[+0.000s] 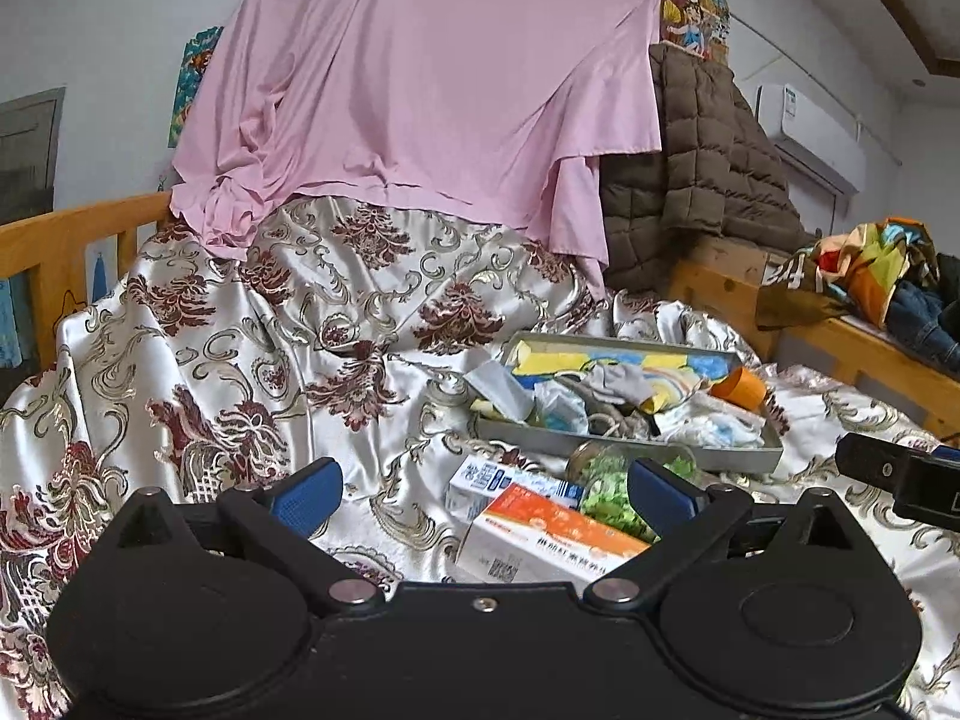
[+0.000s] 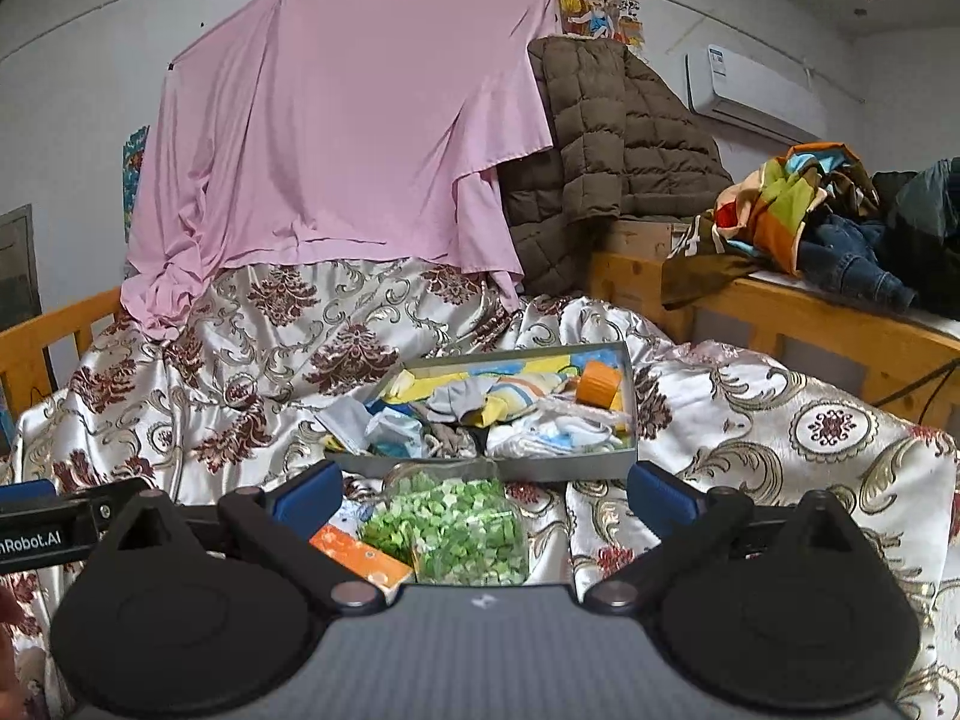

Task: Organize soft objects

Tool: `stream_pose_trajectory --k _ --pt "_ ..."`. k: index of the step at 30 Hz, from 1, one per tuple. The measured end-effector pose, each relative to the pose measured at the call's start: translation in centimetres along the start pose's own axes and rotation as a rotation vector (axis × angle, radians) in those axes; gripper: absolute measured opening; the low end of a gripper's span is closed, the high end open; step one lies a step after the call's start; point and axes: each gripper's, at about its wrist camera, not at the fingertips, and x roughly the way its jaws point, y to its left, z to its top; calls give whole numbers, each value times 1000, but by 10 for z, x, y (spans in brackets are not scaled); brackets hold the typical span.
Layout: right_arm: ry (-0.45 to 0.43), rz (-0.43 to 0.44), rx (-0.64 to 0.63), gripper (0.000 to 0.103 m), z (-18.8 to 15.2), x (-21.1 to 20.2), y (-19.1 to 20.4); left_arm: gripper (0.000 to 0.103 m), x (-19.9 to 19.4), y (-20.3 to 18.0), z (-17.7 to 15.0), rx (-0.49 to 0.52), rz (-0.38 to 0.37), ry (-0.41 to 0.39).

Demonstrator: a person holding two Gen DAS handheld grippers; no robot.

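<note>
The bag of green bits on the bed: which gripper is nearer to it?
Right. The bag of green bits lies directly between the open right gripper's fingers, while the left gripper sits off to its left, above the orange box.

A shallow grey tray [image 2: 510,468] lies on the bed's floral satin cover, heaped with crumpled soft things: a grey cloth [image 2: 465,399] in the middle, white-and-blue cloths [image 2: 552,435] at the near right, a pale blue piece [image 2: 390,429] at the left. Its far right corner holds an orange cup [image 2: 597,384] on its side.
</note>
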Motion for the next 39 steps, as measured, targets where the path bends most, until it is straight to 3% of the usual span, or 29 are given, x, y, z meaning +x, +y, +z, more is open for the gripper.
stream_pose_trajectory --k 39 --pt "149 1 8 103 -50 28 7 102 23 8 -34 26 48 89"
